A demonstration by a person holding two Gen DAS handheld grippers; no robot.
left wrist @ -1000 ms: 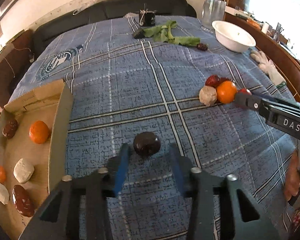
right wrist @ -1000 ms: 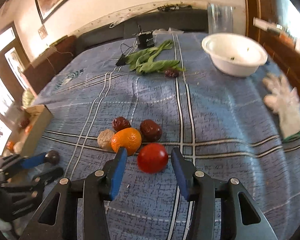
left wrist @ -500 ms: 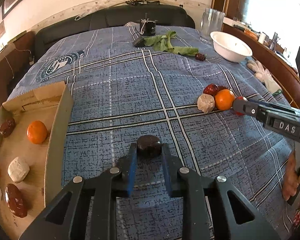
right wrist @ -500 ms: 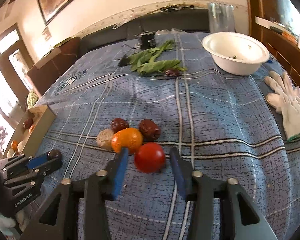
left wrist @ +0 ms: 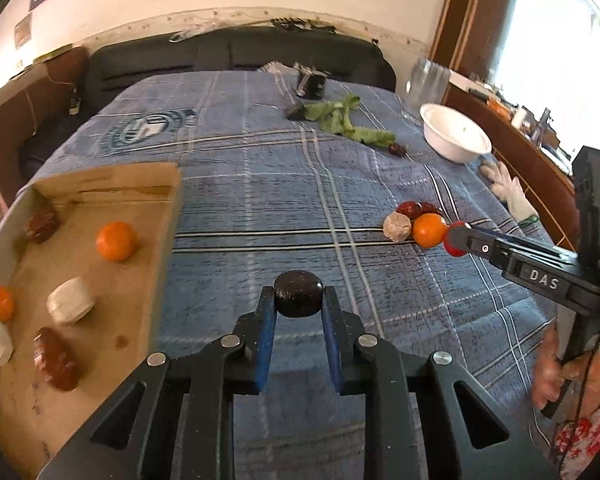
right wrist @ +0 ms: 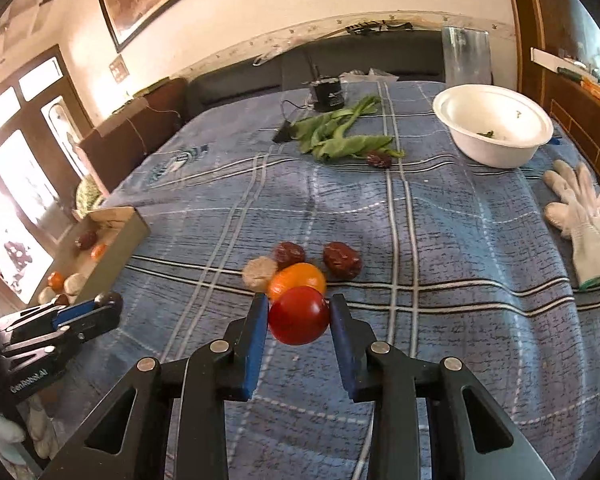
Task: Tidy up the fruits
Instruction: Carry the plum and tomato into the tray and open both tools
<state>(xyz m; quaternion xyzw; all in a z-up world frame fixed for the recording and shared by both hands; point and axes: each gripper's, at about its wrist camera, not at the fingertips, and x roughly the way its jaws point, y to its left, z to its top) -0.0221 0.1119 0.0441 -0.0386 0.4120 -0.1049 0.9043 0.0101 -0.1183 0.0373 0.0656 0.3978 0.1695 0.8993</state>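
My left gripper (left wrist: 298, 304) is shut on a dark round fruit (left wrist: 298, 293), held above the blue checked cloth just right of the cardboard tray (left wrist: 148, 264). The tray holds an orange (left wrist: 115, 241), a dark date (left wrist: 54, 358) and several other pieces. My right gripper (right wrist: 299, 314) is shut on a red tomato (right wrist: 299, 315), lifted in front of a cluster: an orange (right wrist: 300, 276), a beige lump (right wrist: 259, 273) and two dark red dates (right wrist: 341, 260). The right gripper also shows in the left wrist view (left wrist: 458, 238).
A white bowl (right wrist: 496, 136) and a clear glass (right wrist: 466, 56) stand at the far right. Green leaves (right wrist: 340, 136) with one more date (right wrist: 379, 159) lie behind. A white glove (right wrist: 580, 212) lies at the right edge. A black sofa runs along the far edge.
Both grippers have closed on their fruits: the left on the dark fruit, the right on the tomato. Both have lifted, and the left has swung toward the tray.
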